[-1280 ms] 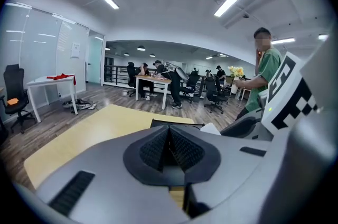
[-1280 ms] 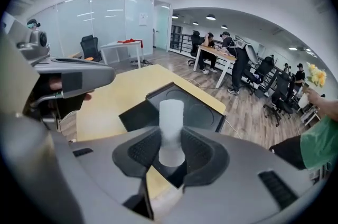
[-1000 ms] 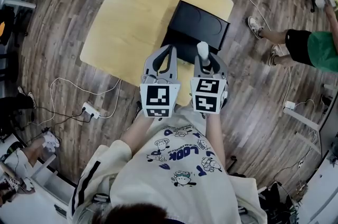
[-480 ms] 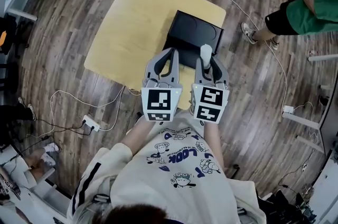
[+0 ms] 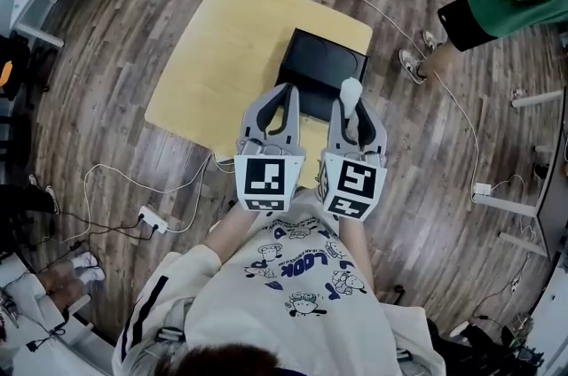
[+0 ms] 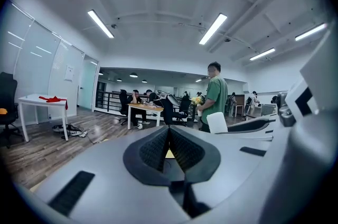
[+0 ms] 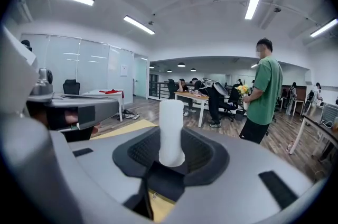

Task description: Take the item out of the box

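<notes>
Head view: white cylinder (image 5: pixel 350 90) in right claw (image 5: pixel 353 113); black box (image 5: pixel 321 64) on yellow table (image 5: pixel 231 37)

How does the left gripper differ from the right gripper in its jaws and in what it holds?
The left gripper has its jaws together; the right gripper has them apart. The left gripper holds nothing; the right gripper clamps an upright white cylinder. Both point forward, side by side, over the near edge of the table.
</notes>
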Demonstrator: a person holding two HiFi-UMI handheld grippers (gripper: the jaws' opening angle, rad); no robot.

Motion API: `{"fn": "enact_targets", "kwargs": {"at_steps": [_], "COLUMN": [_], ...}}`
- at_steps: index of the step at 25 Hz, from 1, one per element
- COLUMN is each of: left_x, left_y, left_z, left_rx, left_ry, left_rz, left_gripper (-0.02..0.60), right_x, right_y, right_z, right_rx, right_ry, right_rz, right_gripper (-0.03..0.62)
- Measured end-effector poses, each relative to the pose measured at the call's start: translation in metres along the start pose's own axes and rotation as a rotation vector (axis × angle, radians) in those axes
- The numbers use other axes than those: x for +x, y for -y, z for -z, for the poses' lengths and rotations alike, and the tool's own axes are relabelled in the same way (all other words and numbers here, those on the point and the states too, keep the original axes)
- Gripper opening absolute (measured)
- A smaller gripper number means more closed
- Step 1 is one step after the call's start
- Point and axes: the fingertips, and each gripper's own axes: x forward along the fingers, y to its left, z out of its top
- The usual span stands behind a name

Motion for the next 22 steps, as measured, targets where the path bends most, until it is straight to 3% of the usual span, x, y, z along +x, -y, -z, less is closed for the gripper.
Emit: {"fn": "enact_targets", "kwargs": {"at_steps": [15, 22], "left_x": [-0.028, -0.032], "left_y": [0.000, 0.004], "left_z": [-0.026, -0.026], "left_rx": [0.051, 0.061], "left_ry": [0.082, 0.088], "left_rz": [-0.015, -0.009], "left_gripper": [0.014, 0.014], "right_x": [-0.034, -0.042], "right_y": [-0.014, -0.017], "right_z": [-0.033, -0.039], "right_rx": [0.038, 0.052], "right_ry": [0.201, 0.249], "right_rz": [0.018, 0.017], "right_gripper": [0.141, 0.141]}}
